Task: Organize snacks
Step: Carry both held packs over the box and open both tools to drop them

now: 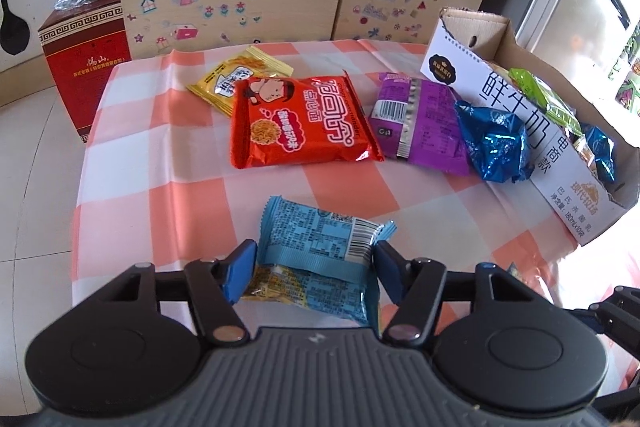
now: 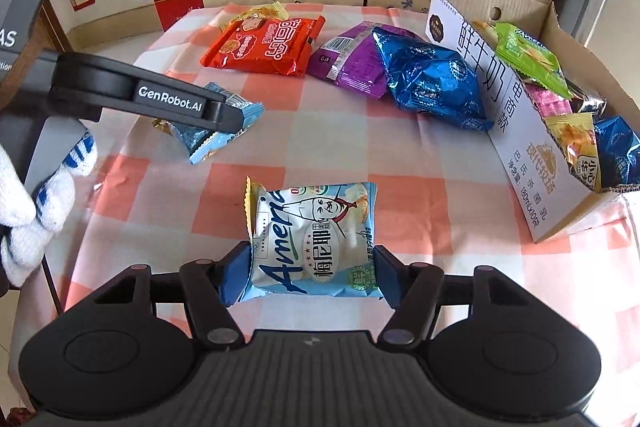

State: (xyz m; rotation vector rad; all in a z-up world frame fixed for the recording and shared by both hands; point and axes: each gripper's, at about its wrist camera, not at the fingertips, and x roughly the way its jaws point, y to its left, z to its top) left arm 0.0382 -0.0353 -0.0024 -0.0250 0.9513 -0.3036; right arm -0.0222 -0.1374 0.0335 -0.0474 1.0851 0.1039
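Packets light, soft, crinkly, slippery film; contents probably crushable. Left claw (image 1: 316, 273) clamped on blue packet (image 1: 320, 247) across its sides. Right claw (image 2: 310, 275) clamped on white "Ameri" packet (image 2: 314, 237) near bench (image 2: 400, 195). Grip mid-body, gently.

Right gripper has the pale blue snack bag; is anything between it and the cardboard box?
Nothing visible blocks the way. The right gripper pinches the pale blue snack bag, and only bare checkered cloth lies between it and the cardboard box. The shiny blue bag leans on the box's side farther back, off that line.
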